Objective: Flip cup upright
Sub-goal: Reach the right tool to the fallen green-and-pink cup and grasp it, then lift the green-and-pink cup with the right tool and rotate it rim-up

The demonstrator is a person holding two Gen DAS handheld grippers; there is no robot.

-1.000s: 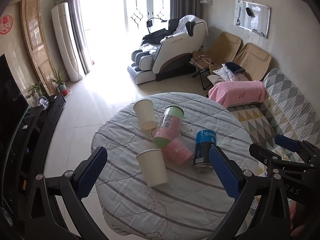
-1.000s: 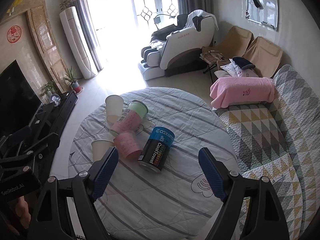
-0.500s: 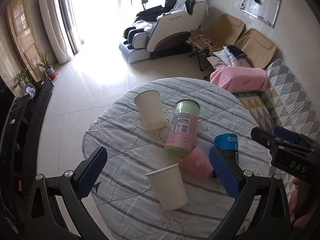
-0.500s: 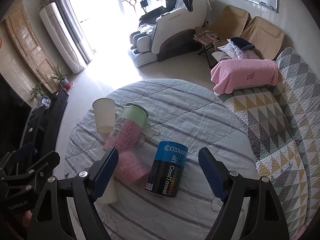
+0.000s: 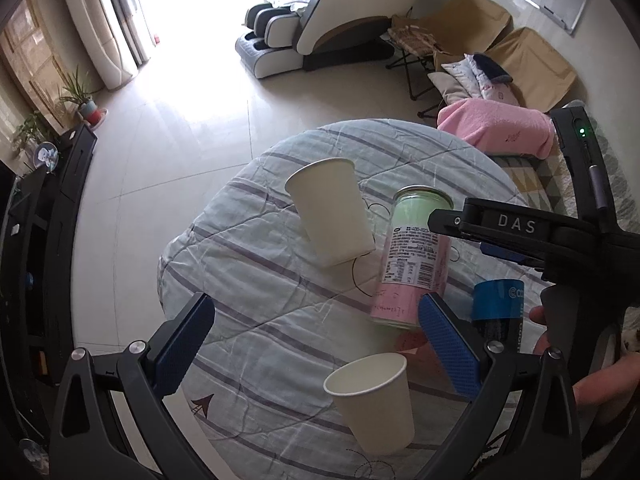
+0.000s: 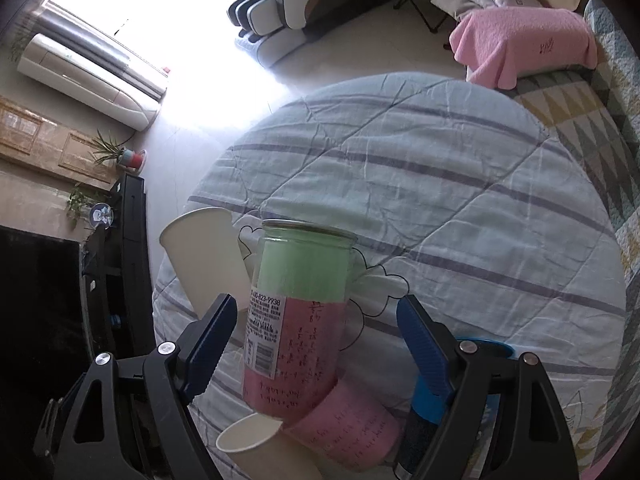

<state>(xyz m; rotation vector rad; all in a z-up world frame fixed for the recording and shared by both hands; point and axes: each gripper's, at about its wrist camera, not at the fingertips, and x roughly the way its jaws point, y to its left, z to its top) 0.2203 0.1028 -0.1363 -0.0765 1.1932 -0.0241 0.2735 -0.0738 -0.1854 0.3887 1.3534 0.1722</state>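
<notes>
A white paper cup [image 5: 332, 212] stands upside down on the round cloth-covered table [image 5: 256, 280]; it also shows in the right wrist view [image 6: 204, 256]. A second white paper cup [image 5: 372, 400] stands mouth up near the front [image 6: 252, 440]. A green and pink canister [image 6: 296, 316] stands between the open jaws of my right gripper [image 6: 316, 336]. My left gripper [image 5: 316, 340] is open and empty above the table, with the upright cup just below it. The right gripper's body [image 5: 520, 232] crosses the left wrist view.
A pink cup [image 6: 352, 428] lies on its side by the canister. A blue can [image 5: 498, 312] stands to the right. Beyond the table are a sofa [image 6: 600, 100], a pink blanket [image 5: 492, 132], a massage chair [image 5: 320, 12] and a TV stand [image 5: 44, 208].
Both grippers have moved forward and down toward the table. The right gripper now has the green and pink canister between its open jaws. No object has moved.
</notes>
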